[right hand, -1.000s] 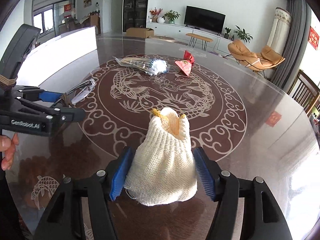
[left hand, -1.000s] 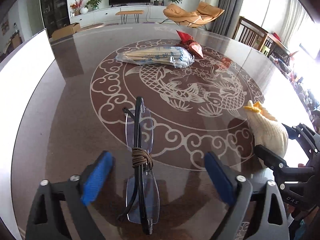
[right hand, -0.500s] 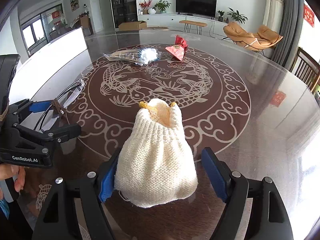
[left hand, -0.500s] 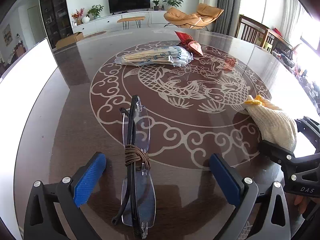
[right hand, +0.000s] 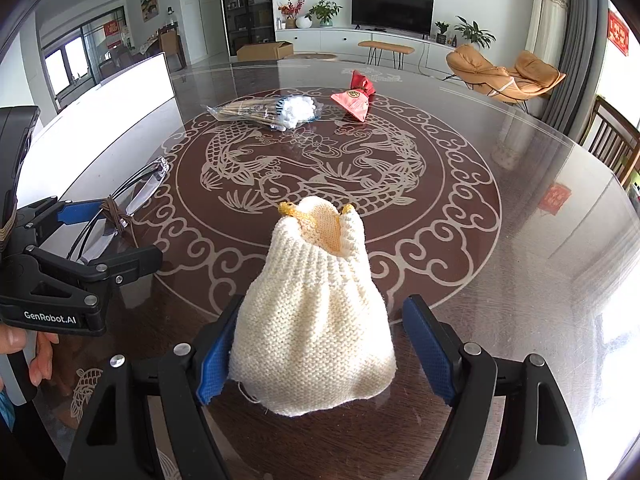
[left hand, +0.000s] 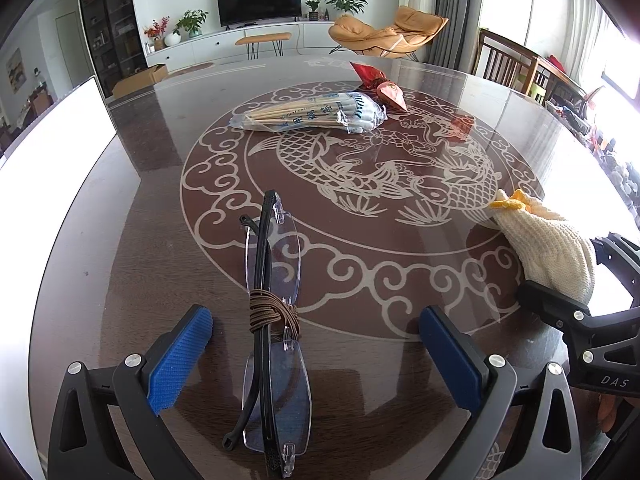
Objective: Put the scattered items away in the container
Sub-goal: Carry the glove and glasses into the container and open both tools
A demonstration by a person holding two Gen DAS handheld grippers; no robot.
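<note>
A pair of rimless glasses (left hand: 272, 320) with a brown cord wound round them lies on the dark table between the open fingers of my left gripper (left hand: 316, 354); it also shows in the right wrist view (right hand: 120, 212). A cream knitted pouch (right hand: 316, 312) with a yellow-lined mouth lies between the open fingers of my right gripper (right hand: 324, 356); its left pad touches the knit. The pouch also shows at the right of the left wrist view (left hand: 552, 248). A bag of cotton swabs (left hand: 312, 114) and a red packet (left hand: 380, 84) lie further back.
A white panel (left hand: 52, 152) stands along the table's left edge. The round glass-topped table (right hand: 520, 240) has a dragon pattern. Chairs (right hand: 616, 144) stand at the right. My left gripper shows in the right wrist view (right hand: 96, 240).
Both grippers have drawn back and lifted a little. The right gripper's jaws have opened wider around the pouch. The glasses and pouch have not moved.
</note>
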